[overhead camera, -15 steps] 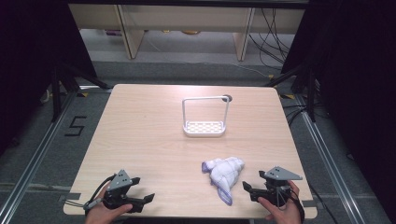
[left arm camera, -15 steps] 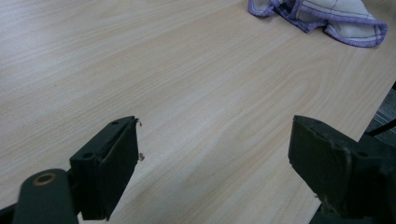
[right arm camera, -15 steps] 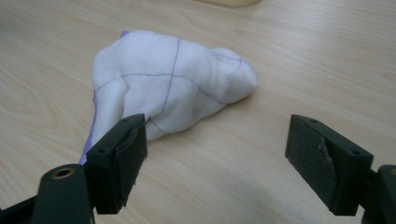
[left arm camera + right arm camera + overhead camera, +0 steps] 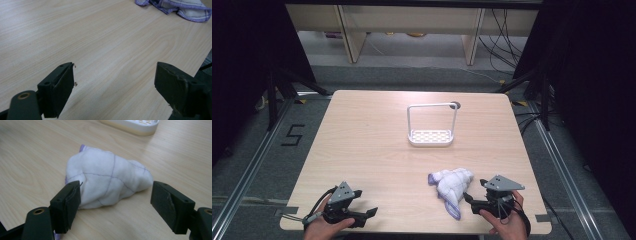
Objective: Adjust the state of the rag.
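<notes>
I have both grippers low at the near edge of the table [image 4: 377, 135]. My right gripper [image 4: 473, 200] sits just beside the crumpled white cloth [image 4: 451, 183] with purple trim, which lies on the near right part of the tabletop; in the right gripper view the cloth [image 4: 107, 180] bulges between and just ahead of my jaws, which stand wide apart and hold nothing, the left jaw close to the fabric, though I cannot tell if it touches. My left gripper [image 4: 364, 212] is well apart from the cloth, near the left corner, its jaws also spread wide over bare wood, with the cloth's purple-edged hem [image 4: 175, 7] far off at the top of the left gripper view. Farther back, near the middle of the table, stands a white rack [image 4: 431, 135] with a tall loop handle and a perforated base. The only writing I can read is a "5" [image 4: 293, 135] marked in dark tape on the floor left of the table.
</notes>
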`<action>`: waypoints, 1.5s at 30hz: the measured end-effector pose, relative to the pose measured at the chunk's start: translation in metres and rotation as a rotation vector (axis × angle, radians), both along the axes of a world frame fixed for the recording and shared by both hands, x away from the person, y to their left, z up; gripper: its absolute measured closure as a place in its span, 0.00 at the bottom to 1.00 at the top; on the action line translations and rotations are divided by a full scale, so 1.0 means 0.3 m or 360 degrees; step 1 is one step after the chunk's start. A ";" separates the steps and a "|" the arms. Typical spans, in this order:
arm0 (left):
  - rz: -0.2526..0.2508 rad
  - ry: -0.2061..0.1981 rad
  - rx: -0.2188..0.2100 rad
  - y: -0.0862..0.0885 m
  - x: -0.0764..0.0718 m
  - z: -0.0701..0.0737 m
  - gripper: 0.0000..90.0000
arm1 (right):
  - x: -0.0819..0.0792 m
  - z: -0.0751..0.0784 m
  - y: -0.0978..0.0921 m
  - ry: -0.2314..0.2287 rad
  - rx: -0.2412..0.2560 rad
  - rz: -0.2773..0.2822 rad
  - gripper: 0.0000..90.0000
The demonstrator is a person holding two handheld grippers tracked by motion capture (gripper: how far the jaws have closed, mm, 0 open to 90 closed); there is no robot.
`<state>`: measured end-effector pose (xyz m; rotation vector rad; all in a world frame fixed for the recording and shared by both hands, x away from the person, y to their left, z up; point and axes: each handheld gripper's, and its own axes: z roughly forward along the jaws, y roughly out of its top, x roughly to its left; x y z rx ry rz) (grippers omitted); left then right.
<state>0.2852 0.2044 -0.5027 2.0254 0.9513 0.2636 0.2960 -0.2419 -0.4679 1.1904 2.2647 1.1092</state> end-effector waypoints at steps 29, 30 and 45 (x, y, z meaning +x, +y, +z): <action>0.0011 0.0009 0.0034 0.000 0.004 -0.002 0.18 | 0.087 0.027 0.242 -0.0087 -0.0196 0.0360 0.48; 0.0011 0.0011 0.0034 0.000 0.004 -0.002 0.18 | 0.093 0.024 0.252 -0.0089 -0.0202 0.0364 0.48; 0.0027 0.0024 0.0014 -0.010 0.000 -0.008 0.18 | 0.131 -0.072 0.334 -0.0086 -0.0559 0.0391 0.61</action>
